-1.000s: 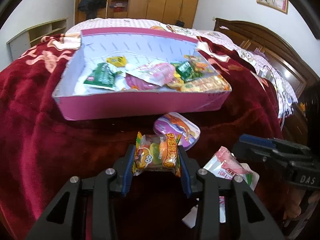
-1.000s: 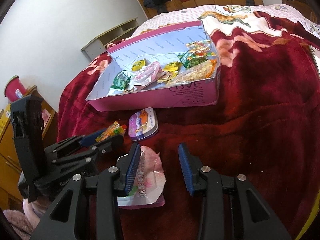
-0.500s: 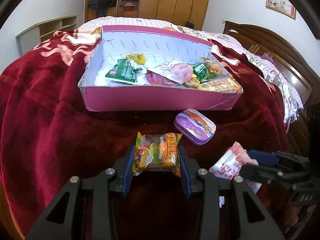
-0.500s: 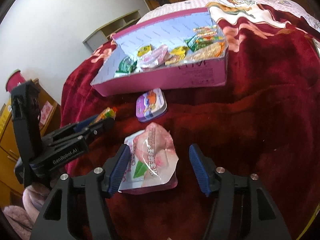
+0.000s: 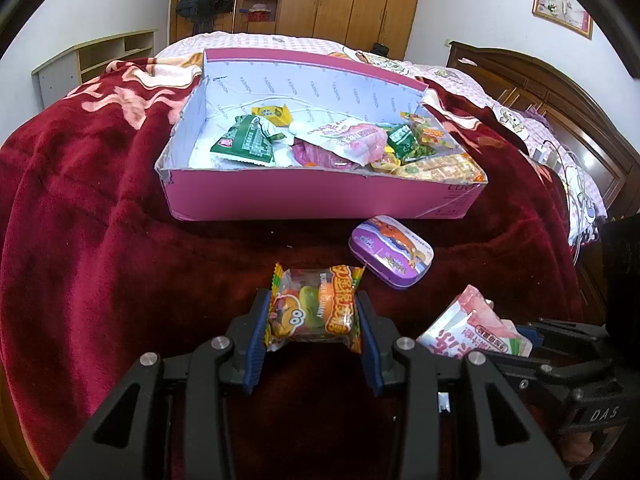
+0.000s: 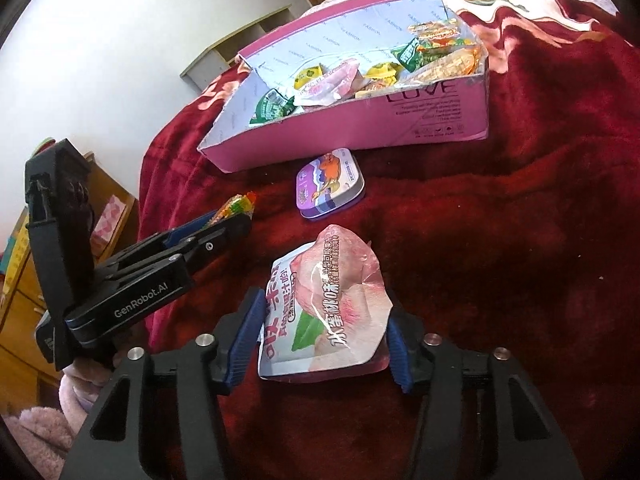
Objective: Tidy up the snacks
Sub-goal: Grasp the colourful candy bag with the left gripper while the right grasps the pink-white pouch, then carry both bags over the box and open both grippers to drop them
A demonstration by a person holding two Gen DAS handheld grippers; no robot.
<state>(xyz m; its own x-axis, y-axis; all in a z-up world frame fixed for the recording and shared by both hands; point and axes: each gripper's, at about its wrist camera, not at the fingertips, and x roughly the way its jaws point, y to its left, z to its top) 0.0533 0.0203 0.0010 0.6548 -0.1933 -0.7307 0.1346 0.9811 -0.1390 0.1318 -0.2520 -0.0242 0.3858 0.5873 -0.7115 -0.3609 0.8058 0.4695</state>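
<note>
Plush crimson blanket (image 5: 100,240) covers the bed in the left wrist view, bearing a shallow pink cardboard box (image 5: 320,196) heaped with crinkly packets. Bare blanket lies before its near wall, save a rounded purple tin (image 5: 390,252). Angled downward, the left gripper (image 5: 314,316) pinches a glossy gummy packet (image 5: 314,308).

Right wrist view: the right gripper (image 6: 322,322), jaws just closing, presses both edges of a wrinkled pink peach pouch (image 6: 332,304), short of the tin.

One pink box (image 5: 280,196), one tin (image 5: 390,252) (purple), two hand-held grippers.
</note>
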